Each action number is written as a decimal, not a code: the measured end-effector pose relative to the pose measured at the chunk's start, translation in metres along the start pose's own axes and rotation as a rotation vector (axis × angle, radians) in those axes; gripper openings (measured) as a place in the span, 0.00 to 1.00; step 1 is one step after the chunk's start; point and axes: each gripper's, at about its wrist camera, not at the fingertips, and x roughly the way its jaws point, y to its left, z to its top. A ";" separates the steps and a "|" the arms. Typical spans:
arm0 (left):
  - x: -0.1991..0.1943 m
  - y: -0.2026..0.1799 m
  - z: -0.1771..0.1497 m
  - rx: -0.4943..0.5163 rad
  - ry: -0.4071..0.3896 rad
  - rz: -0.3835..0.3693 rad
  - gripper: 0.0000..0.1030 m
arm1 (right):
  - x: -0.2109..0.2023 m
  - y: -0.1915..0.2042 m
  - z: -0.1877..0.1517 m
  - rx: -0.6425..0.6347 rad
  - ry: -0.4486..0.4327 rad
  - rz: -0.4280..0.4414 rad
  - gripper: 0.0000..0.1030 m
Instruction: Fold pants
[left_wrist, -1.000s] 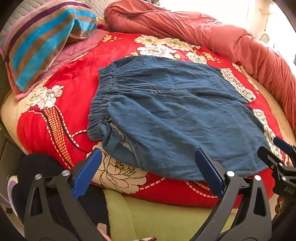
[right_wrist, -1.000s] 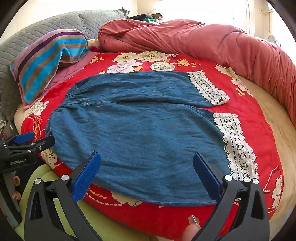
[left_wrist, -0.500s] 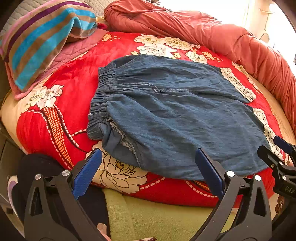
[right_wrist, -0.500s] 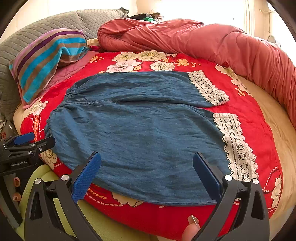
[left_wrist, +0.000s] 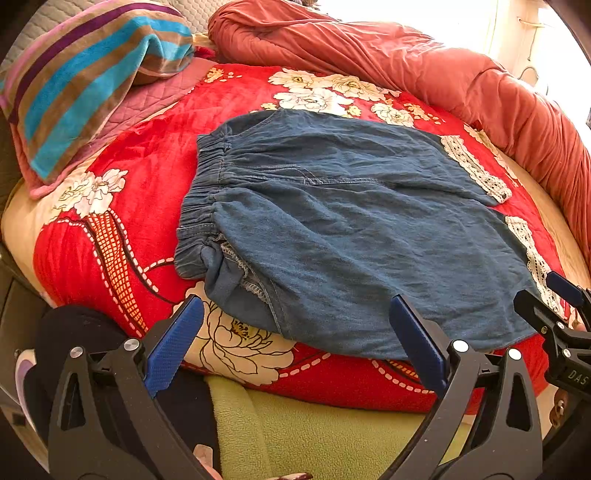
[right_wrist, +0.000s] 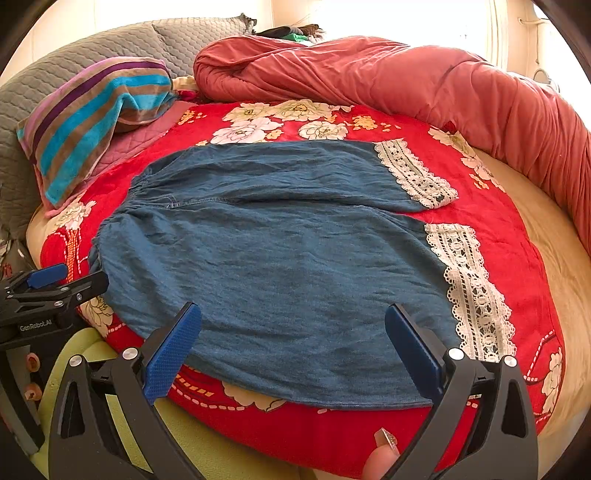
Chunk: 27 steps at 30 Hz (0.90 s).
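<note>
Right wrist view: denim pants (right_wrist: 280, 266) lie flat on the red floral blanket (right_wrist: 491, 229), both the left gripper (left_wrist: 295, 343) and right gripper (right_wrist: 291, 347) spread empty at its near edge; a shallow pinch risks lifting one layer only.

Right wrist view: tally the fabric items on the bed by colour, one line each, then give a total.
Blue: 1, the pants
Red floral: 1, the blanket
Rust-red: 1, the rolled quilt
Striped: 1, the towel
Pink quilted: 1, the pillow
Total: 5
</note>
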 end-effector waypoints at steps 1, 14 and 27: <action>0.000 0.001 0.000 0.000 0.001 0.001 0.91 | 0.001 0.000 0.000 0.000 0.000 0.000 0.96; 0.000 0.002 0.000 0.002 -0.001 -0.001 0.91 | -0.001 -0.001 0.000 0.001 0.001 0.000 0.96; 0.001 0.005 0.003 0.009 0.003 0.003 0.91 | -0.001 -0.005 0.004 0.006 -0.008 -0.007 0.96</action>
